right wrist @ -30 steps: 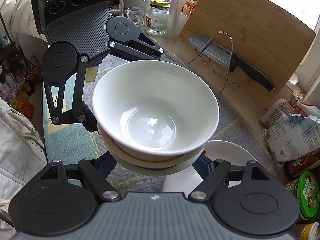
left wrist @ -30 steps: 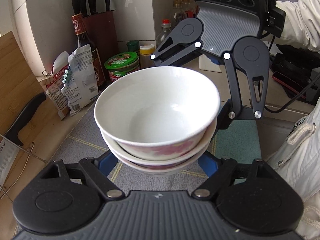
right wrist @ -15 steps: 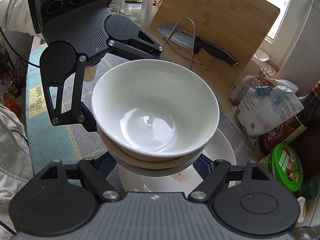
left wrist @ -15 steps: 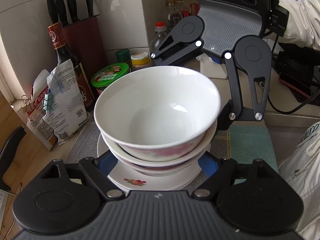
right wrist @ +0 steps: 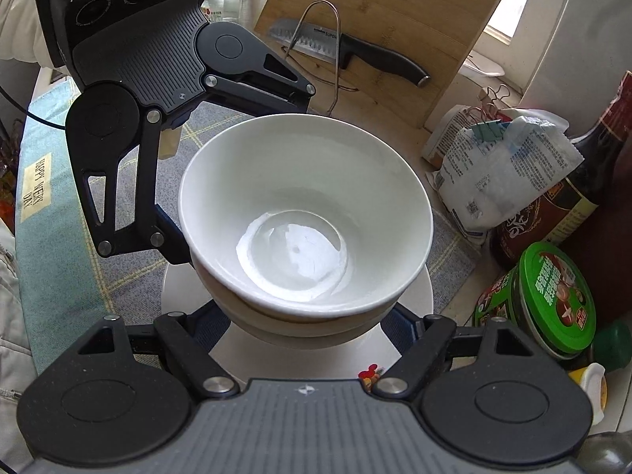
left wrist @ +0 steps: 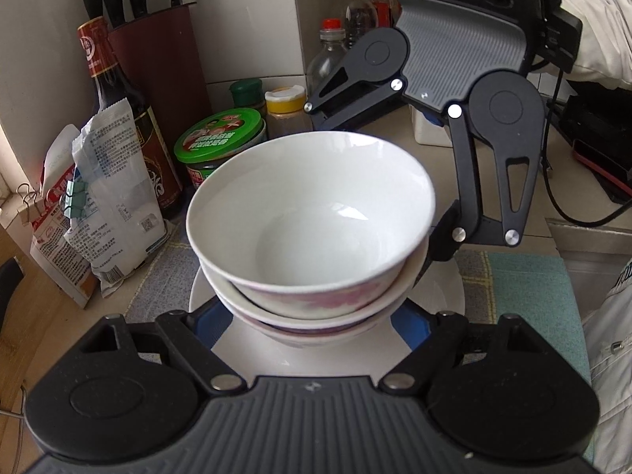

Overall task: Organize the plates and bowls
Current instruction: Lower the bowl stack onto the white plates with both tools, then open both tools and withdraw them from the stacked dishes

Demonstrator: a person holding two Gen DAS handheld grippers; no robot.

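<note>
A stack of white bowls (left wrist: pixel 312 213) with pink patterns on the outside is held between both grippers from opposite sides. My left gripper (left wrist: pixel 312 326) is shut on the lowest bowl, its blue pads (left wrist: pixel 211 322) against the sides. My right gripper (right wrist: pixel 306 328) is shut on the same stack (right wrist: pixel 304 213) from the other side. The stack is centred over a white plate (left wrist: pixel 444 290), which has a small flower print (right wrist: pixel 371 371). Whether the bottom bowl touches the plate is hidden.
Left of the plate stand clipped bags (left wrist: pixel 98 205), a dark sauce bottle (left wrist: pixel 118 110), a green-lidded tin (left wrist: pixel 219 138) and a knife block (left wrist: pixel 162 63). A cutting board (right wrist: pixel 395 19) bears a knife (right wrist: pixel 355 49). A teal mat (left wrist: pixel 525 292) covers the counter. A person's white sleeve (left wrist: pixel 596 39) is at upper right.
Both grippers have carried the bowl stack sideways toward the bottles and tin. The white plate, first out of the left wrist view, now lies directly under the stack. The grips look unchanged.
</note>
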